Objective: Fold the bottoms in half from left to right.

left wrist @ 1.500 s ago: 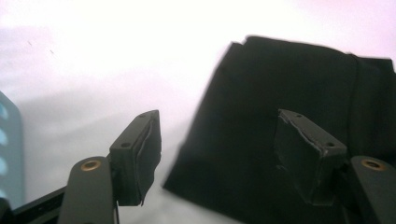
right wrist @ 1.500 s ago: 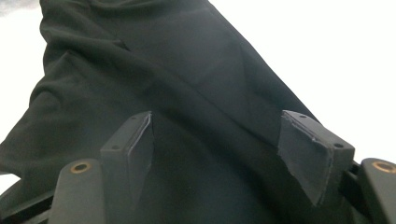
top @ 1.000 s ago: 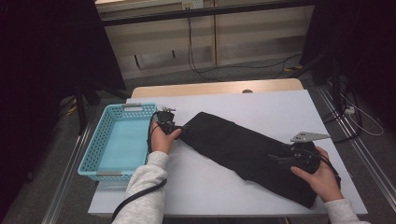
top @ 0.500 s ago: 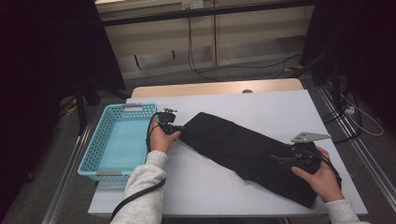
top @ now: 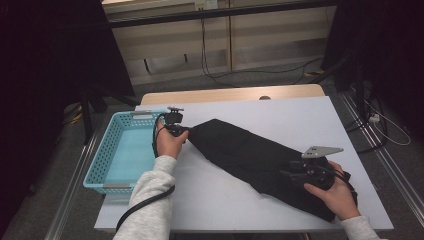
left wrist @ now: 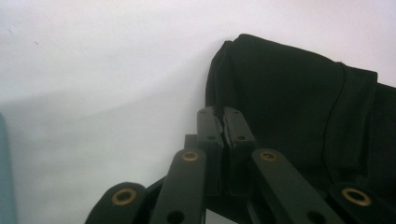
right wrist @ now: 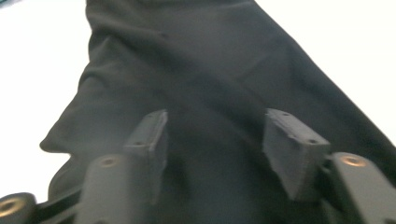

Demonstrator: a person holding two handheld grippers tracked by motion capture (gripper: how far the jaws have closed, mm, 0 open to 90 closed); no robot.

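A long black cloth lies slantwise across the white table. At its far left end, my left gripper has just closed. In the left gripper view the jaws meet on the folded edge of the cloth, which is raised a little off the table. My right gripper rests over the cloth's near right end. In the right gripper view its jaws stand apart with the cloth lying beneath and between them; they have just been closing, and the pads are not pressing on the cloth.
A light blue plastic basket sits at the table's left edge, close beside my left hand. Bare white table lies around the cloth. Cables trail on the floor beyond the table's far edge.
My left gripper has closed at the cloth's far left end and risen slightly, with that end following it. The right hand has stayed in place.
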